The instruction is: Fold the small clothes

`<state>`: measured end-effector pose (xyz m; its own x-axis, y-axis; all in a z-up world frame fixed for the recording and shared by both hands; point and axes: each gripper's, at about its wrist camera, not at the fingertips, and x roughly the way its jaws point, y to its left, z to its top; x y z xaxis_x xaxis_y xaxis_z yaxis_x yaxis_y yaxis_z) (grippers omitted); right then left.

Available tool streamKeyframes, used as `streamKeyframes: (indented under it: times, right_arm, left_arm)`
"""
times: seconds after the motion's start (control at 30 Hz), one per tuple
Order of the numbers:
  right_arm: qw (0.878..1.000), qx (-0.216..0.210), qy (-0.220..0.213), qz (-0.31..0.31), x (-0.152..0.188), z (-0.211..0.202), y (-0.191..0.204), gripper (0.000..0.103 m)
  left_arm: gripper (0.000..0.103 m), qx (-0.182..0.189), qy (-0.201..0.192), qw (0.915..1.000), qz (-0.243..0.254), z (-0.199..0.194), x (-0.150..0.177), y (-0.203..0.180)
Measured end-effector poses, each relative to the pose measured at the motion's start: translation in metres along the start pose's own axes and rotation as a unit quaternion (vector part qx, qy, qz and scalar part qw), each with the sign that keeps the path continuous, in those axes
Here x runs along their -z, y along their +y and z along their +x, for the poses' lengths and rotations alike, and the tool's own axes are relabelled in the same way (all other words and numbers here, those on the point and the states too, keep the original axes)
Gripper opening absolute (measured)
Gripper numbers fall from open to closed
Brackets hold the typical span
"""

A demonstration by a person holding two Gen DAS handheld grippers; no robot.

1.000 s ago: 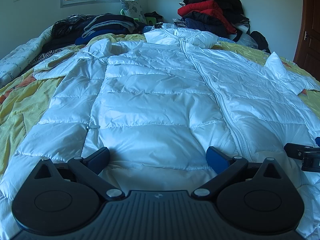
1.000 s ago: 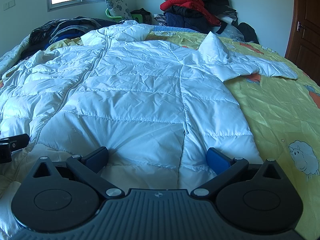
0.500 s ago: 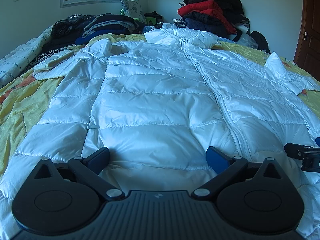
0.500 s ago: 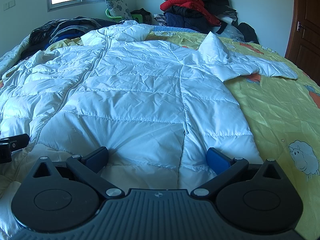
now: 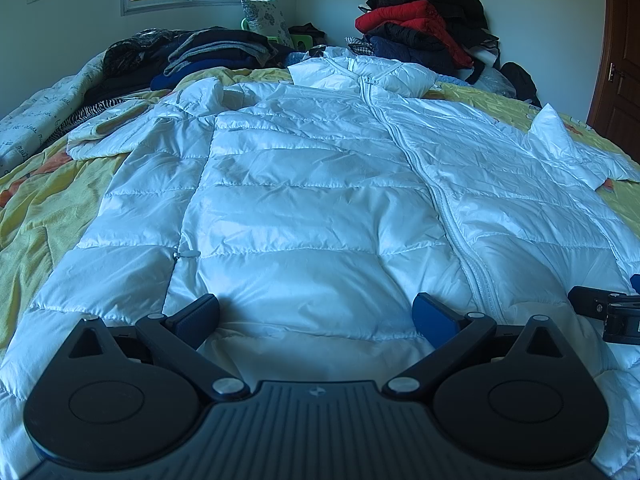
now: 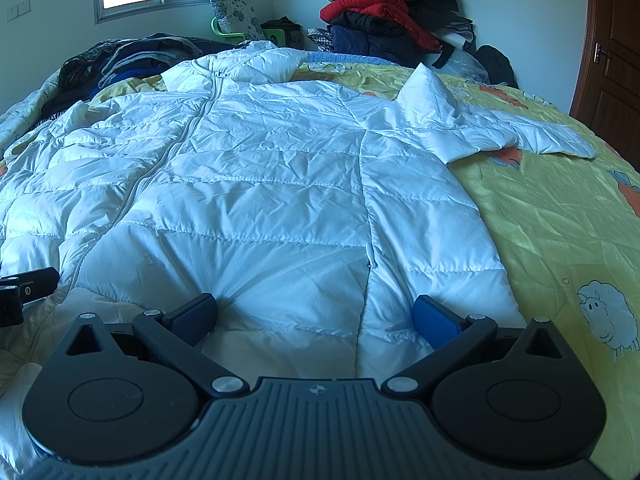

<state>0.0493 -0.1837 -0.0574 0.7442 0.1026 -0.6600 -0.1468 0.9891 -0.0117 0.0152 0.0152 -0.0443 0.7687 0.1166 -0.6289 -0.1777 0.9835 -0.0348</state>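
Both my left tongs [image 5: 316,314] and right tongs [image 6: 316,314] gape unclenched at the white quilted puffer jacket's [image 5: 320,208] hem, bottom centre; slippery shell could slide free.

**No readable text**

Script-like printing runs across the pale quilt [image 5: 36,120] left of the white puffer jacket [image 5: 320,200], too blurred to read. A small embossed emblem on each gripper body is likewise illegible.

Jacket [image 5: 320,208] hem hidden; door [image 6: 612,44] cut off.
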Motion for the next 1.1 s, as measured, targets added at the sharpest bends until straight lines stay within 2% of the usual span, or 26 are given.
streamKeyframes:
  times: [0.33, 0.47, 0.53, 0.7, 0.83, 0.93, 1.0, 1.1]
  right_arm:
    - [1.000, -0.001, 0.002, -0.001, 0.001, 0.000, -0.001, 0.103]
    - [1.000, -0.012, 0.015, -0.015, -0.007, -0.005, -0.004, 0.102]
    - [0.999, -0.032, 0.004, -0.016, -0.015, -0.011, -0.010, 0.102]
    - [0.997, -0.061, -0.038, -0.035, -0.064, -0.009, -0.018, 0.102]
    - [0.995, -0.078, -0.050, -0.040, -0.112, 0.017, -0.028, 0.102]
    - [0.991, -0.133, -0.034, -0.011, -0.149, 0.044, -0.037, 0.102]
    - [0.983, -0.182, -0.021, 0.024, -0.174, 0.067, -0.046, 0.102]
    - [0.967, -0.237, -0.007, 0.089, -0.215, 0.099, -0.058, 0.102]
  left_arm:
    - [0.103, -0.007, 0.000, 1.0000, -0.003, -0.004, -0.003, 0.001]
    - [0.103, -0.003, -0.026, 0.9995, -0.018, -0.021, -0.016, 0.008]
    - [0.103, -0.004, -0.041, 0.9989, -0.022, -0.025, -0.029, 0.010]
    - [0.103, -0.001, -0.057, 0.9974, -0.044, -0.015, -0.066, 0.019]
    - [0.103, -0.014, -0.058, 0.9973, -0.043, 0.006, -0.084, 0.020]
    - [0.103, -0.011, -0.050, 0.9981, -0.036, 0.023, -0.101, 0.022]
    - [0.103, -0.004, -0.054, 0.9979, -0.034, 0.032, -0.117, 0.025]
    - [0.103, 0.006, -0.069, 0.9958, -0.059, 0.049, -0.133, 0.031]
